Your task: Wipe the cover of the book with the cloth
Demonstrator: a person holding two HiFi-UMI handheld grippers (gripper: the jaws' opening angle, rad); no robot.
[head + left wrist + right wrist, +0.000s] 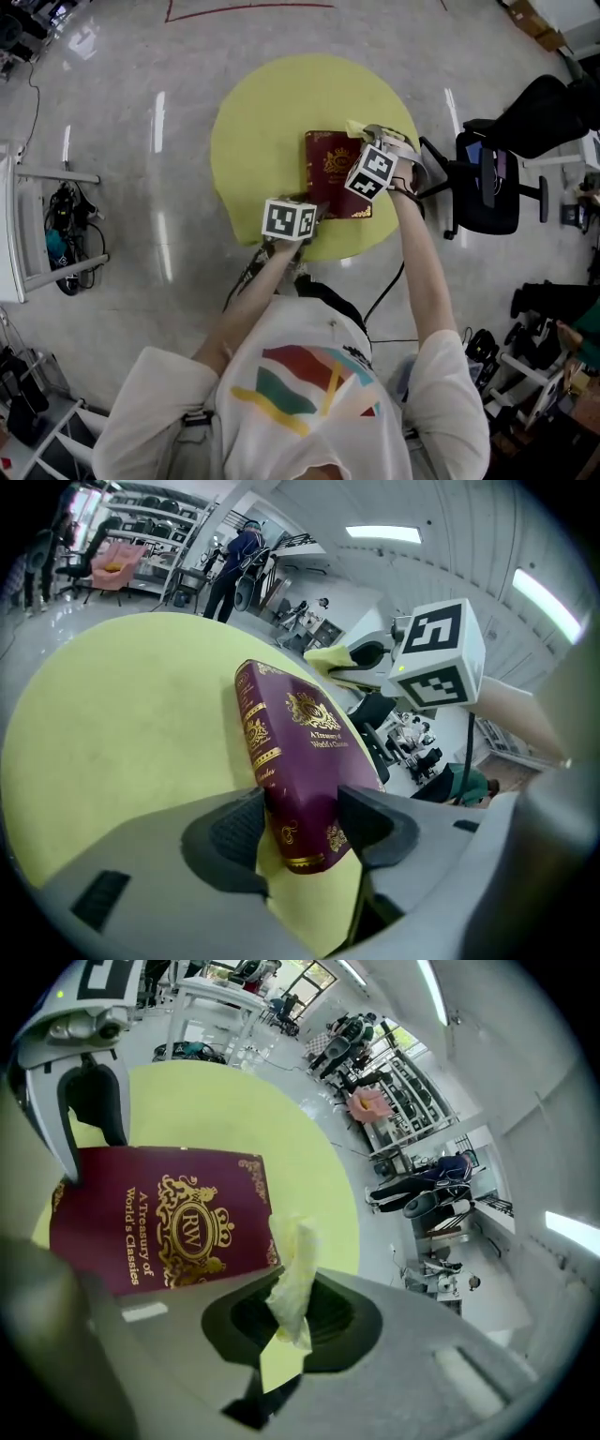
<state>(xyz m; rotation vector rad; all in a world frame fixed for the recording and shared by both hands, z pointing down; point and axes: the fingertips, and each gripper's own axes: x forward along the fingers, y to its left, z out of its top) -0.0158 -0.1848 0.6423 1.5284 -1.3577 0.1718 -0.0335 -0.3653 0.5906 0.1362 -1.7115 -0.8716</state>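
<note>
A maroon book with gold print lies cover up on the round yellow table. My left gripper is shut on the book's near end; in the left gripper view the jaws clamp the book by spine and cover. My right gripper is at the book's far right corner, shut on a crumpled pale yellow cloth. In the right gripper view the cloth sticks out of the jaws beside the edge of the cover. Whether the cloth touches the cover I cannot tell.
A black office chair stands close to the table's right side. A white rack with cables is at the far left. Shelves and boxes crowd the lower right. Grey floor surrounds the table.
</note>
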